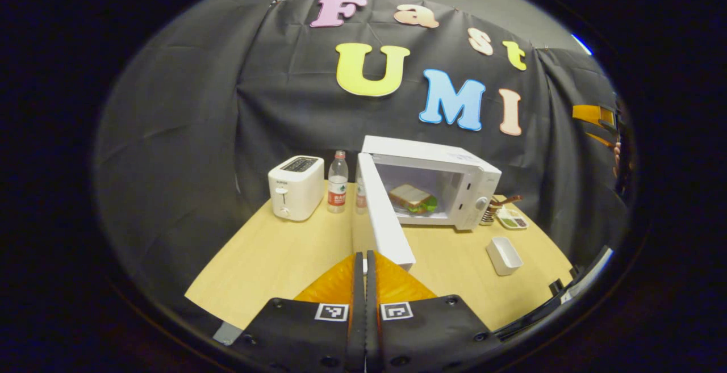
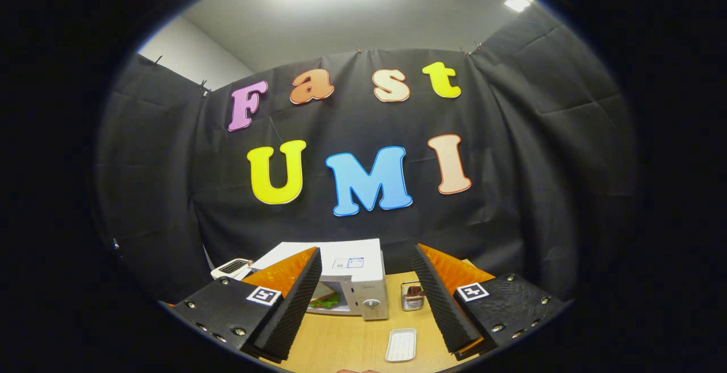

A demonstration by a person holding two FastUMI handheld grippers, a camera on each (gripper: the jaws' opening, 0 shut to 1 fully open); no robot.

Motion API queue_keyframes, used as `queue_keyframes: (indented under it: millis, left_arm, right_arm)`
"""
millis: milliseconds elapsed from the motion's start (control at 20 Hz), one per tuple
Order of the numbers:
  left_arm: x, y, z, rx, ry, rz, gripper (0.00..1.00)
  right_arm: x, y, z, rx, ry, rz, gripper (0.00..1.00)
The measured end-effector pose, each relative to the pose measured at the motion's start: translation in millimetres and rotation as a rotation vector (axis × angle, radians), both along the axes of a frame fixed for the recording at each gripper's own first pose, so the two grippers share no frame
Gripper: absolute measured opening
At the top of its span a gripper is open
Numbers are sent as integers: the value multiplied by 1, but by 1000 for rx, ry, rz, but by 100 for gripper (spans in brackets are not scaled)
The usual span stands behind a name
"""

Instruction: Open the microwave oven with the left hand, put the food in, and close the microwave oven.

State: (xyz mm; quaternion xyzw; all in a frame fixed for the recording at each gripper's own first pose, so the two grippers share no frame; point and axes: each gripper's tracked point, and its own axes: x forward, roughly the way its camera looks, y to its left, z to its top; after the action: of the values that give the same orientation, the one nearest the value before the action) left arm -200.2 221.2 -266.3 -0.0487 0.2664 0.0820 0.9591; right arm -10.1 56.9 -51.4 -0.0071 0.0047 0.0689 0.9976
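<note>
Your left gripper (image 1: pixel 364 259) has its fingers pressed together on nothing, just before the microwave oven's (image 1: pixel 448 168) open door (image 1: pixel 383 214). The sandwich (image 1: pixel 412 198) sits inside the oven. Your right gripper (image 2: pixel 366 271) is spread wide, empty.

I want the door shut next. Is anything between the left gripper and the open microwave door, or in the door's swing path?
Nothing visible. The left gripper, jaws closed, sits just short of the door, with bare table around it. The sandwich lies fully inside the microwave, and the white tray lies off to the side, clear of the swing.
</note>
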Motion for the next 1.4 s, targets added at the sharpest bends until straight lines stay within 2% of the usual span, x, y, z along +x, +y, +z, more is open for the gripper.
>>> queue_keyframes:
  millis: [300,550,850,1400]
  left_arm:
    - [26,-54,-13,-12,26,-117,7]
    - [52,-91,-20,-33,36,-181,7]
    - [86,-124,-31,-35,53,-226,7]
    - [158,-181,-42,-42,47,-303,7]
  right_arm:
    - [7,-26,4,-5,-7,-51,96]
    - [11,-41,14,-2,-28,-72,96]
    - [20,-54,21,-57,-43,-67,96]
    - [48,-96,32,-61,-45,-100,96]
